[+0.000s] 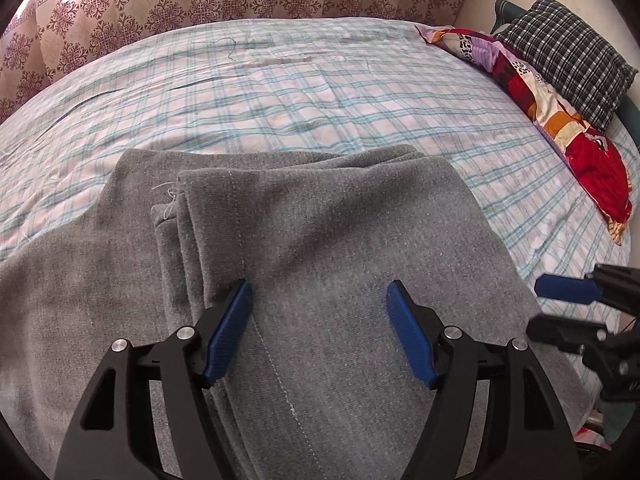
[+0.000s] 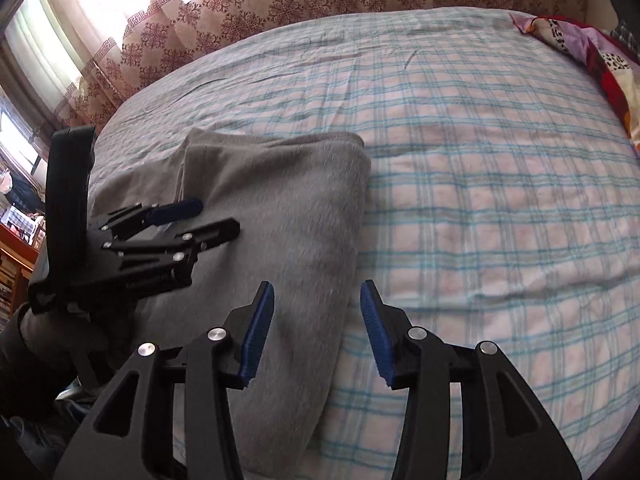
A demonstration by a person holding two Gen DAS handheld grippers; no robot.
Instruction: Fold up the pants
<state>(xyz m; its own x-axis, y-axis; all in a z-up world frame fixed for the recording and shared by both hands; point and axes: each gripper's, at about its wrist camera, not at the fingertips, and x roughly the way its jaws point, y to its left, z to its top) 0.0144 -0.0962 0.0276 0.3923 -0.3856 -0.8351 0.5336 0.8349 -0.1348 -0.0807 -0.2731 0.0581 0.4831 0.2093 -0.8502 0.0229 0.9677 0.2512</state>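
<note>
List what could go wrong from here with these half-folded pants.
1. Both claws are open, left claw over the grey pants, right claw astride their right edge; a shallow pinch may catch only the top layer.
2. The stacked folded edges sit loose and could slide apart when lifted.
3. A deep pinch could also grab the plaid bedsheet.

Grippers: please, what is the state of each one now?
Left gripper: open, over the gray pants, holding nothing.
Right gripper: open, holding nothing.
</note>
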